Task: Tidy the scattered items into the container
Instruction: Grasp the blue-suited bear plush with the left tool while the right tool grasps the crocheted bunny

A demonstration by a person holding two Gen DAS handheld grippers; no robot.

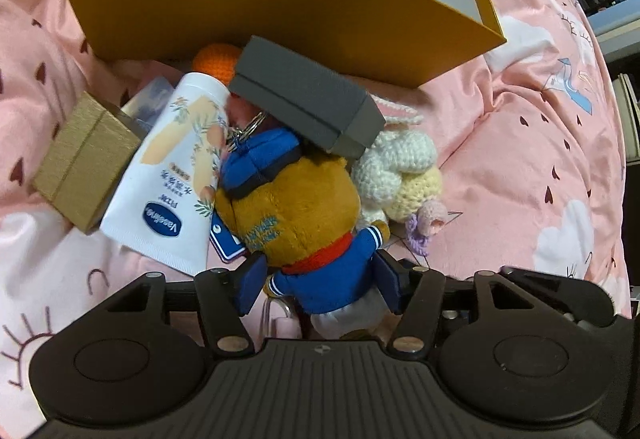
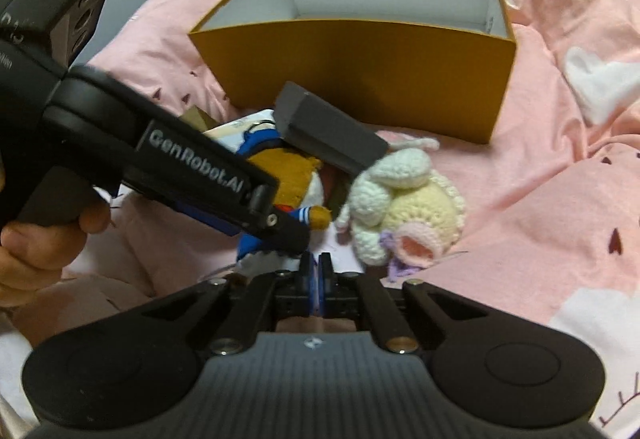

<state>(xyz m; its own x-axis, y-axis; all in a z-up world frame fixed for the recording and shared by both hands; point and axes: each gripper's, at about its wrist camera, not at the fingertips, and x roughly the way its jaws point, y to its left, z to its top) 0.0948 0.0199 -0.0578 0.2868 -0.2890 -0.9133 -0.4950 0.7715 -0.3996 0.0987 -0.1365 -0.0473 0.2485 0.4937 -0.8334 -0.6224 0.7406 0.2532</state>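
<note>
The left gripper [image 1: 320,289] clamps the plush doll [image 1: 304,207] by its blue jacket — the low end of the heap, free to lift — just before the near wall of the empty box [image 1: 280,11] on the bedspread [image 1: 540,159], while the right gripper [image 2: 316,271] hangs pinched shut, holding nothing.

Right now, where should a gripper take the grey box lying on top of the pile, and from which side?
Grip the grey box across its two long flat sides near the middle, coming from above. It lies tilted on the plush doll, with its top exposed and nothing covering it; the orange container blocks the far side.
</note>
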